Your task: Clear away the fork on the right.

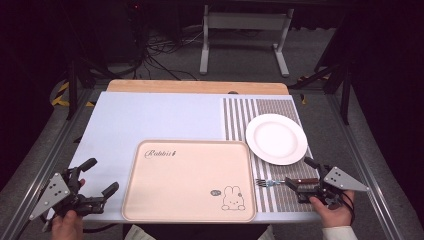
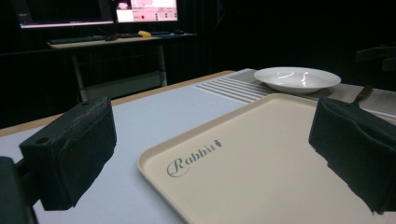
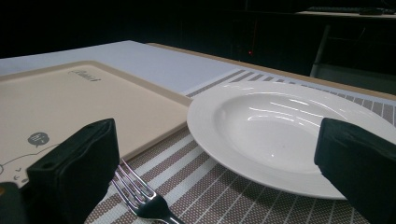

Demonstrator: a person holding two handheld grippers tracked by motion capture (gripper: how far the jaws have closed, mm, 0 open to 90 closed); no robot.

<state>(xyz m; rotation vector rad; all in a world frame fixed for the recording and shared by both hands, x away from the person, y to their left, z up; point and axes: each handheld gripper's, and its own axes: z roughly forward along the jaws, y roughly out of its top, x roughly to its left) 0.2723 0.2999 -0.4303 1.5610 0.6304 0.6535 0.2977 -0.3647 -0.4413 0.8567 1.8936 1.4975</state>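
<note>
A metal fork with a dark wooden handle (image 1: 287, 181) lies flat on the brown-and-white striped placemat (image 1: 280, 107), just below the round white ceramic plate (image 1: 276, 138). Its long axis runs sideways: tines toward the beige rectangular plastic tray (image 1: 187, 180), handle end toward the right gripper (image 1: 304, 176). That gripper is released, jaws spread, and looks by far the nearer. The left gripper (image 1: 102, 176), also spread and empty, hovers beyond the tray's far side.

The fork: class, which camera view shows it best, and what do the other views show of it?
The high view shows the whole fork, tines to brown handle, lying on the striped placemat below the plate. The right gripper view gives its tines close up. The left gripper view catches its handle end.
</note>
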